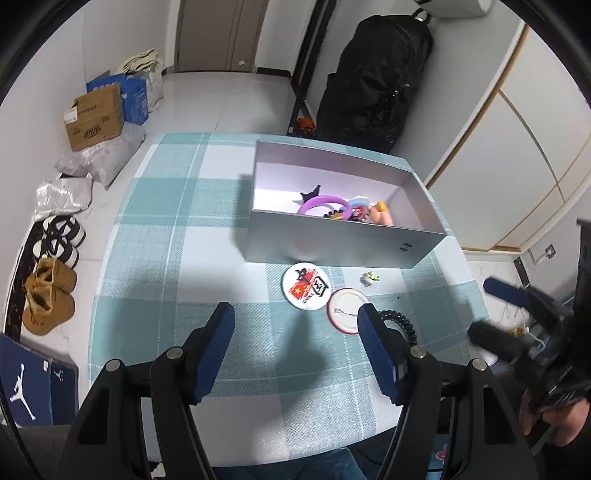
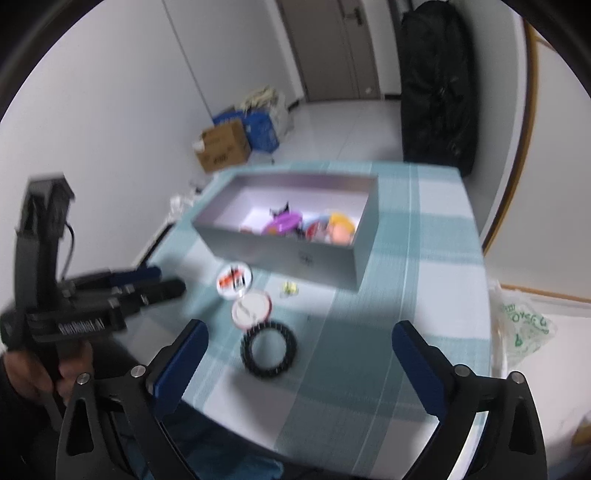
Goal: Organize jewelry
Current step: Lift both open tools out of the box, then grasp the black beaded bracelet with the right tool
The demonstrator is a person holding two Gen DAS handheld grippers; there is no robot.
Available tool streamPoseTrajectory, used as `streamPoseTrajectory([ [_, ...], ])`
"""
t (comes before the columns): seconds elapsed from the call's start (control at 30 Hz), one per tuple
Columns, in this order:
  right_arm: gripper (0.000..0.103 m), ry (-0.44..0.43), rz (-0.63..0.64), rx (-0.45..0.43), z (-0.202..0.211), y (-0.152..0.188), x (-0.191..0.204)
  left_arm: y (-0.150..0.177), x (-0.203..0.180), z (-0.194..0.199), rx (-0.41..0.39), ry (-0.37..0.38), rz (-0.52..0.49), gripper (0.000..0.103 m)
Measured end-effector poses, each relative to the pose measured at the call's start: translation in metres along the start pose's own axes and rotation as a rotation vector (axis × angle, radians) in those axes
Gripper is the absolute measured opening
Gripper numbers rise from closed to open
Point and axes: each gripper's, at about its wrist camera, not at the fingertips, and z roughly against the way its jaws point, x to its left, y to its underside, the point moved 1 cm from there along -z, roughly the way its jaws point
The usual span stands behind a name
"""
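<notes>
Mid-sort. Box already holds purple bangle plus trinkets. On table near box: two badges, small charm, black coil hair tie. Left gripper and right gripper both wide open, empty. Likely next: right drops over hair tie, pinches its rim.

Two badges, one box

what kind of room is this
Probably a home, near an entry or hallway: shoes and cardboard boxes lie on the tiled floor, and a door stands behind a table with a checked cloth.
</notes>
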Motion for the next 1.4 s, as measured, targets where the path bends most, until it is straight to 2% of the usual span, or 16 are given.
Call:
streamPoseTrajectory([
  [0.27, 0.101, 0.052, 0.119, 0.101, -0.027, 0.017, 0.021, 0.002, 0.004, 0.001, 0.005, 0.011, 0.018, 0.065],
  [0.53, 0.1, 0.088, 0.175, 0.131, -0.041, 0.018, 0.034, 0.002, 0.01, 0.004, -0.003, 0.013, 0.032, 0.065],
  [0.73, 0.096, 0.1, 0.19, 0.147, -0.05, 0.017, 0.039, 0.001, 0.014, 0.003, 0.009, 0.031, 0.051, 0.065],
  [0.83, 0.088, 0.105, 0.207, 0.142, -0.05, 0.017, 0.041, 0.001, 0.012, 0.002, 0.011, 0.028, 0.04, 0.065],
  [0.97, 0.07, 0.117, 0.199, 0.17, -0.057, 0.019, 0.039, 0.001, 0.009, 0.001, 0.019, 0.035, 0.02, 0.065],
  [1.23, 0.059, 0.11, 0.211, 0.185, -0.061, 0.019, 0.042, 0.0, 0.012, -0.003, 0.041, 0.043, 0.039, 0.065],
  [1.4, 0.047, 0.101, 0.224, 0.192, -0.062, 0.018, 0.045, 0.0, 0.008, -0.006, 0.05, 0.043, 0.033, 0.065],
])
